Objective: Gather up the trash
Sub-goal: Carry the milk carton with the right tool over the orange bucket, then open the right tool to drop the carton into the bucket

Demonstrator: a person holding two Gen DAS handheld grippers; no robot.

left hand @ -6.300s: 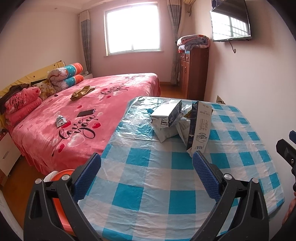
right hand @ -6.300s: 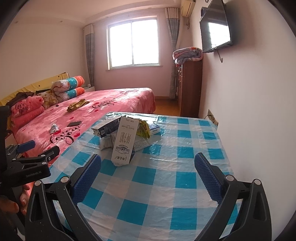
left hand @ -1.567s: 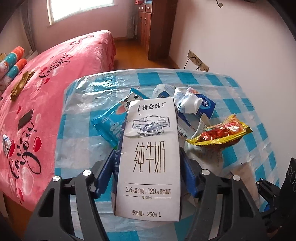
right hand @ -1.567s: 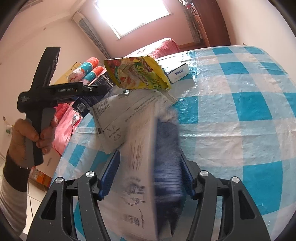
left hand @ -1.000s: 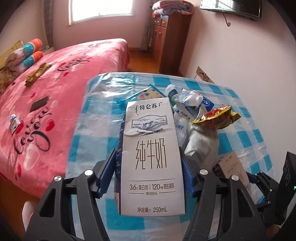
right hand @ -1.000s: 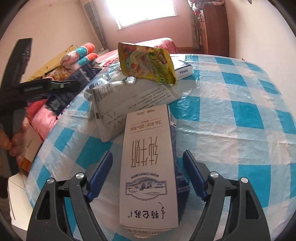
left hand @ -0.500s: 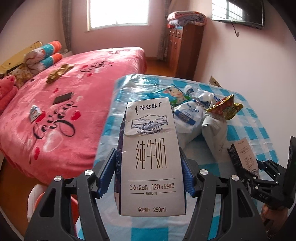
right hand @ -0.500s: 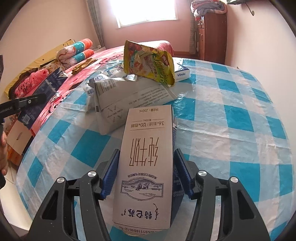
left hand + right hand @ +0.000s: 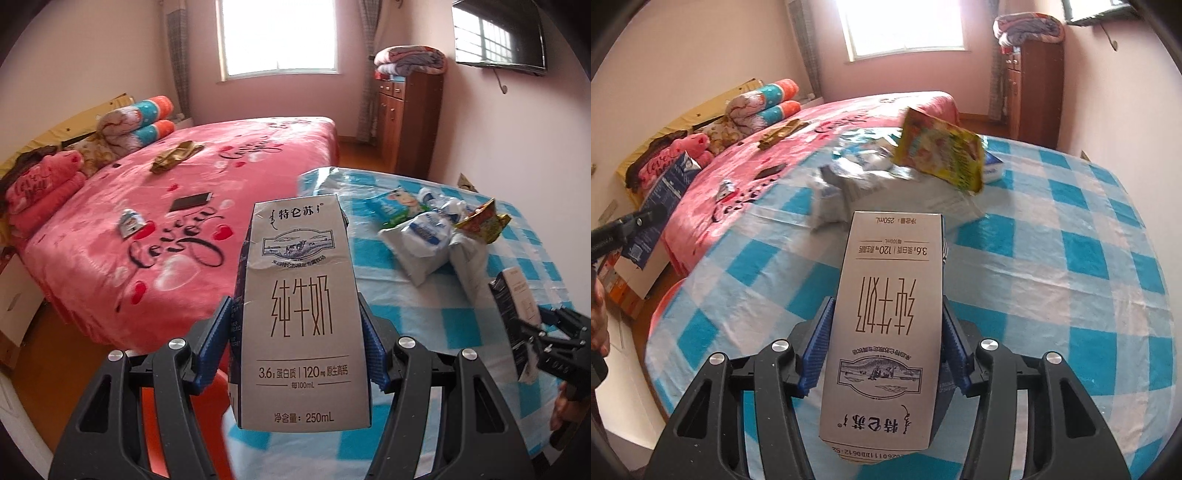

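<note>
My left gripper [image 9: 297, 332] is shut on a white 250 mL milk carton [image 9: 301, 310], held upright above the table's left edge. My right gripper [image 9: 884, 347] is shut on a second milk carton [image 9: 886, 325], held upside down over the checked table [image 9: 1071, 277]. The right gripper and its carton also show at the right in the left wrist view [image 9: 517, 306]. A pile of trash lies on the table: a yellow snack bag [image 9: 942, 151], white wrappers [image 9: 424, 236] and a blue-green pouch [image 9: 395, 203].
A pink bed [image 9: 184, 192] stands left of the table with a phone [image 9: 192, 201] and small items on it. An orange bin [image 9: 147, 406] sits low on the floor beneath my left gripper. A wooden cabinet [image 9: 410, 122] stands by the far wall.
My left gripper has carried its carton further left, off the pile toward the table edge. My right gripper has lifted its carton back from the pile.
</note>
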